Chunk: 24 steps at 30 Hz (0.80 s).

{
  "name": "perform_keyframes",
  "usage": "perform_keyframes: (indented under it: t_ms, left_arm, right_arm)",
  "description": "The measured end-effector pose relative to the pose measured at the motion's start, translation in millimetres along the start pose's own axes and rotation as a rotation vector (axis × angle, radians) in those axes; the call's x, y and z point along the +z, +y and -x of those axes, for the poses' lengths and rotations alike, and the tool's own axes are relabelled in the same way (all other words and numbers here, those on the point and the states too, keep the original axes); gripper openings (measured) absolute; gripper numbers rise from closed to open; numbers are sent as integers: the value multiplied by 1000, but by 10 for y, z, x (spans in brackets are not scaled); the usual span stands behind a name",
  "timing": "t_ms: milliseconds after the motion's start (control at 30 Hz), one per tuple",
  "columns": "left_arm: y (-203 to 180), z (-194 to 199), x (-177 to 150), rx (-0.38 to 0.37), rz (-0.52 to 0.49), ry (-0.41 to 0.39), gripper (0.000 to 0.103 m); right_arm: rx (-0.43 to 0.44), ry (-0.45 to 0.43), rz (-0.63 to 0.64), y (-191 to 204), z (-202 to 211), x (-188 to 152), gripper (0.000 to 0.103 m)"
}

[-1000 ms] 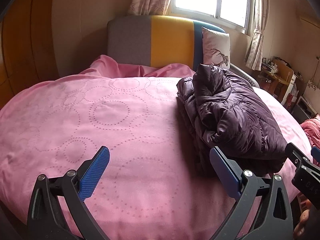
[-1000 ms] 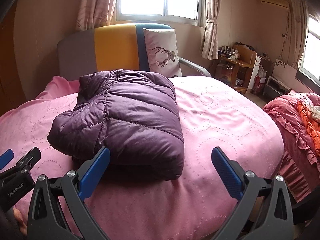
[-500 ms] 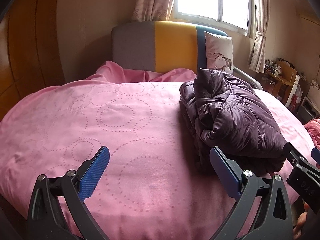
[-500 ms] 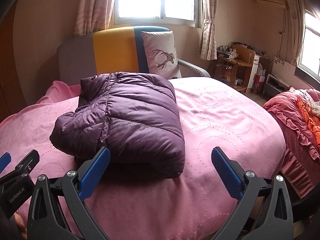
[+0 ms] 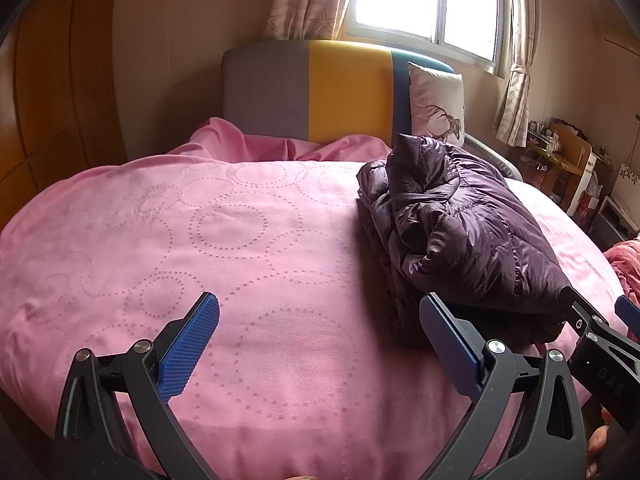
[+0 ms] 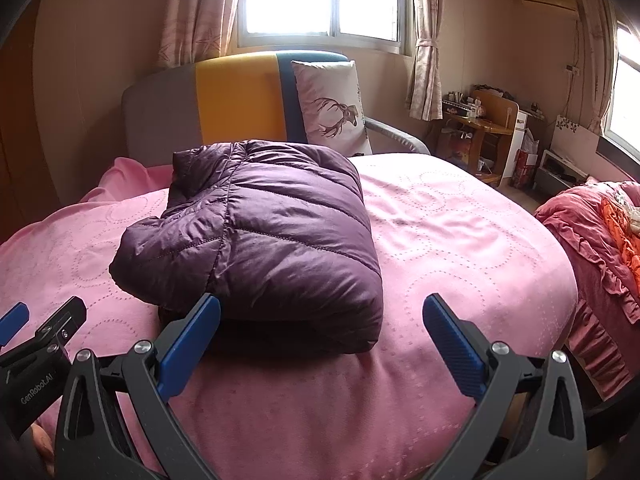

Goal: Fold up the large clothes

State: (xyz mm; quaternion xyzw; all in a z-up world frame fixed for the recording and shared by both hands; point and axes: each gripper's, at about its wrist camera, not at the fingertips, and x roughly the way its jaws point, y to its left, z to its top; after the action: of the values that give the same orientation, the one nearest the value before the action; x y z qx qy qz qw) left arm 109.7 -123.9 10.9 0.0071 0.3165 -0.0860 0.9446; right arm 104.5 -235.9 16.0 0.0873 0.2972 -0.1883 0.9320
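A: The purple puffer jacket (image 6: 264, 240) sits folded into a thick bundle on the pink bedspread (image 5: 200, 240), lying toward the headboard (image 6: 236, 100) side, with its smooth folded edge facing you.

B: And your left tongs (image 5: 320, 344)?

A: Spread wide, with nothing between the blue pads; they hover over bare bedspread just left of the jacket (image 5: 460, 224).

B: Your right tongs (image 6: 322, 342)?

A: Also wide open and empty, hanging in front of the bundle's near edge. In the right view, the left pad overlaps the jacket's front corner; I can't tell whether it touches.

B: What surrounds it?

A: A deer-print pillow (image 6: 332, 104) leans against the headboard behind the jacket, and a wooden desk (image 6: 480, 124) stands by the curtained window.
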Motion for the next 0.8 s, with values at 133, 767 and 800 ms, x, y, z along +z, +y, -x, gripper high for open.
perform_keyframes:
  t_ms: [133, 767, 800]
  left_arm:
    - [6, -2, 7, -1, -1, -2, 99]
    - [1, 60, 0, -10, -4, -11, 99]
    - [3, 58, 1, -11, -4, -10, 99]
  right_arm:
    - [11, 13, 0, 8, -20, -20, 101]
    - [30, 23, -13, 38, -29, -22, 101]
    - [30, 25, -12, 41, -34, -22, 101]
